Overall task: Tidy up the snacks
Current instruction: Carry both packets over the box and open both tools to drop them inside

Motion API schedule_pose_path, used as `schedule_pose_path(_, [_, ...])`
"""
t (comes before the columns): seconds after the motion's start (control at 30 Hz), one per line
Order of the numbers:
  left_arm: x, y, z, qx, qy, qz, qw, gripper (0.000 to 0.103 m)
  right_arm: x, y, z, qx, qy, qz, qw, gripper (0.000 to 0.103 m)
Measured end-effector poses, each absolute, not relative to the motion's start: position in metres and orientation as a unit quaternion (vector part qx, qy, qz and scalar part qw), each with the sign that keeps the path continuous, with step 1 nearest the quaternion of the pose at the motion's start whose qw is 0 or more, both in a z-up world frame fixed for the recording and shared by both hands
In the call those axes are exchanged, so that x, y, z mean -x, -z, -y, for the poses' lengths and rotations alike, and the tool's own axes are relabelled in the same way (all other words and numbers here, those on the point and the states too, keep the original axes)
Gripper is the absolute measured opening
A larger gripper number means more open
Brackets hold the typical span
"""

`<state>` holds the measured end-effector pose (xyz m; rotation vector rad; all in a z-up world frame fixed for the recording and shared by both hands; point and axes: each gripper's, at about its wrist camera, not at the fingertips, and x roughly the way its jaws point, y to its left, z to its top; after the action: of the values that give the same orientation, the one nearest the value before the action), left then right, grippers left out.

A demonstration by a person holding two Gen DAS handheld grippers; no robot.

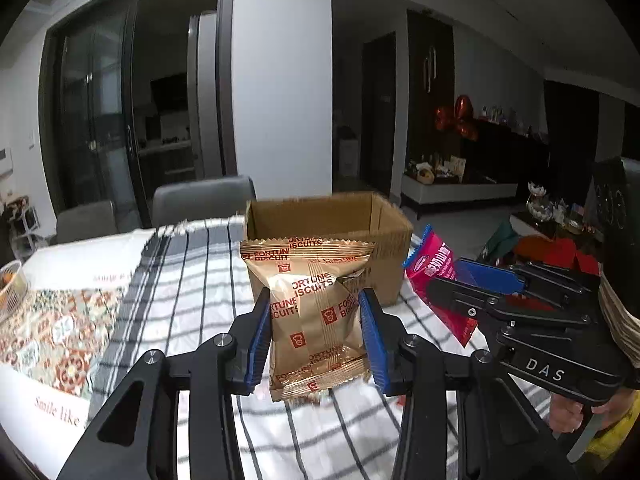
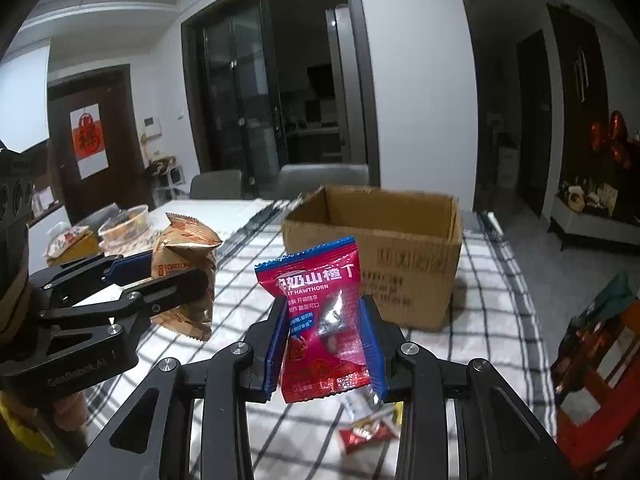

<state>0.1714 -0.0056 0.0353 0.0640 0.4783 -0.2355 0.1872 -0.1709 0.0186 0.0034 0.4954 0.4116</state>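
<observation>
Left gripper (image 1: 316,334) pinching gold foil biscuit packet (image 1: 312,312); right gripper (image 2: 326,340) pinching pink hawthorn sachet (image 2: 324,320). Open brown cardboard box (image 2: 400,264) directly ahead of both, nearer right.

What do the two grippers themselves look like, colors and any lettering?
Both are matte black, angular linkage frames with silver screw heads and ribbed blue pads. The left gripper and right gripper match. White "DAS" lettering marks the right one's body; the left one's faint lettering is unreadable. A yellow sleeve edge shows.
</observation>
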Motion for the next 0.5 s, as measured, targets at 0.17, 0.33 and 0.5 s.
schedule_pose_path(0.17, [-0.178,-0.057,0.006,-0.043,0.115,-0.207,0.971,0.041,-0.194,-0.039,0.175,-0.015,-0.191,-0.221,0.956,0.036])
schedule_pose_path(0.33, [-0.187,-0.076,0.006,-0.064,0.11,-0.181,0.975,0.041,-0.205,-0.054,0.177,-0.019,-0.187,-0.211,0.959,0.036])
schedule_pose_path(0.5, [-0.205,-0.091,0.008,-0.074,0.116,-0.167,0.976,0.041,-0.221,-0.065,0.179,-0.018,-0.184,-0.204,0.962,0.036])
